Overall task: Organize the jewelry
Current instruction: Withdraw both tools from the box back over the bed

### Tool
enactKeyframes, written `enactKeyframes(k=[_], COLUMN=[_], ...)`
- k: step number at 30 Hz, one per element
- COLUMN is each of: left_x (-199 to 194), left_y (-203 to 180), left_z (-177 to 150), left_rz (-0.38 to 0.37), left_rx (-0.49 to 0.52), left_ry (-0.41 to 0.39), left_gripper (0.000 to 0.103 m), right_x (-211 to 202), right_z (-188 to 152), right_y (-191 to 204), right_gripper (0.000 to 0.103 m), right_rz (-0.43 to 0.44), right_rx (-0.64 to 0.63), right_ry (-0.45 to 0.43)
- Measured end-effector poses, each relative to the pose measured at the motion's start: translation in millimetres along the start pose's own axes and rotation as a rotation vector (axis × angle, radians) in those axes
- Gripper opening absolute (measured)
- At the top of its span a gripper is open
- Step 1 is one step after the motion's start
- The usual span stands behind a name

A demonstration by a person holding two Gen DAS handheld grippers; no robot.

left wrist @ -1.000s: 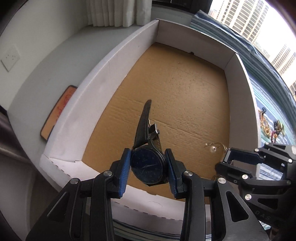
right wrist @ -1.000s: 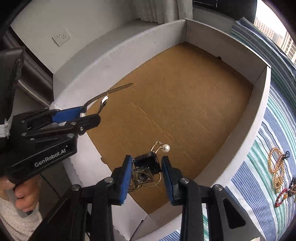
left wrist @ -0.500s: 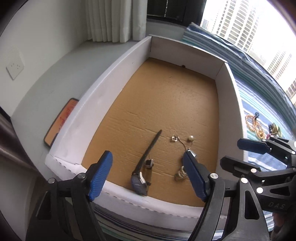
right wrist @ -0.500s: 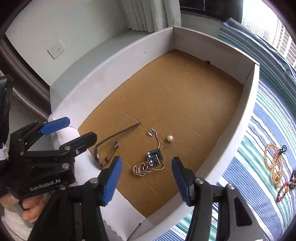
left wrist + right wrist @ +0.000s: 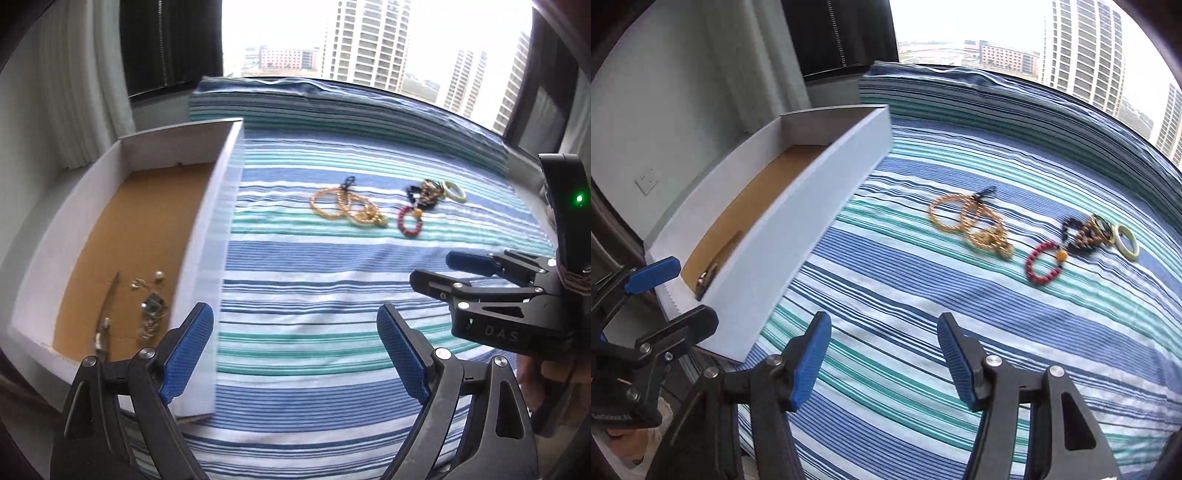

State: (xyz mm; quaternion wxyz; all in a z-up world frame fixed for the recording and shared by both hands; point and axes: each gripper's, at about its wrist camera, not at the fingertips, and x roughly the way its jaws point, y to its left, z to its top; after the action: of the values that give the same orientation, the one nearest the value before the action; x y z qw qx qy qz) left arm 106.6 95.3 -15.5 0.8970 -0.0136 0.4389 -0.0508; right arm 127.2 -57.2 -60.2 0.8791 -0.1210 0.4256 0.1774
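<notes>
A white cardboard box (image 5: pixel 207 236) (image 5: pixel 798 221) with a brown floor lies at the left on the striped cloth. In it lie a dark watch (image 5: pixel 101 332) and a necklace with rings and a pearl (image 5: pixel 149 302). On the cloth lie gold bead bracelets (image 5: pixel 349 205) (image 5: pixel 975 221), a red bead bracelet (image 5: pixel 408 221) (image 5: pixel 1043 262), a dark bead bundle (image 5: pixel 424 194) (image 5: pixel 1086 232) and a pale green bangle (image 5: pixel 454 190) (image 5: pixel 1126 240). My left gripper (image 5: pixel 295 350) is open and empty above the cloth beside the box. My right gripper (image 5: pixel 884 365) is open and empty, to its right (image 5: pixel 443 269).
The blue, teal and white striped cloth (image 5: pixel 314 288) covers the surface up to a window ledge. A curtain and a wall with a socket (image 5: pixel 646 181) stand at the left behind the box. High-rise buildings show through the window.
Both grippers let go of the watch and the necklace inside the box, opened wide, and swung right, away from the box and over the cloth toward the bracelets.
</notes>
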Motion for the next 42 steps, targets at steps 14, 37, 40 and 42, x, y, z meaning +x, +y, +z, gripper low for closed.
enactKeyframes(k=[14, 37, 40, 42], left_x=[83.0, 145.1, 147.6, 147.5], left_y=[-81.6, -69.2, -67.0, -65.9], left_z=[-20.5, -39.4, -42.8, -43.7], left_rz=[0.021, 0.072, 0.078, 0.080], left_rx=[0.043, 0.031, 0.019, 0.014], left_ry=[0.080, 0.129, 0.139, 0.139], left_gripper=[0.091, 0.091, 0.099, 0.100], right_x=[-5.7, 38.1, 68.9, 93.1], right_z=[-79.7, -48.2, -6.7, 19.2], right_y=[-124.5, -159.9, -188.1, -203.4], right_gripper=[0.061, 0.061, 0.061, 0.061], right_rz=[-0.223, -0.171, -0.089, -0.103], right_rx=[0.228, 0.276, 0.361, 0.413], right_ry=[-0.040, -0.027, -0.003, 0.024])
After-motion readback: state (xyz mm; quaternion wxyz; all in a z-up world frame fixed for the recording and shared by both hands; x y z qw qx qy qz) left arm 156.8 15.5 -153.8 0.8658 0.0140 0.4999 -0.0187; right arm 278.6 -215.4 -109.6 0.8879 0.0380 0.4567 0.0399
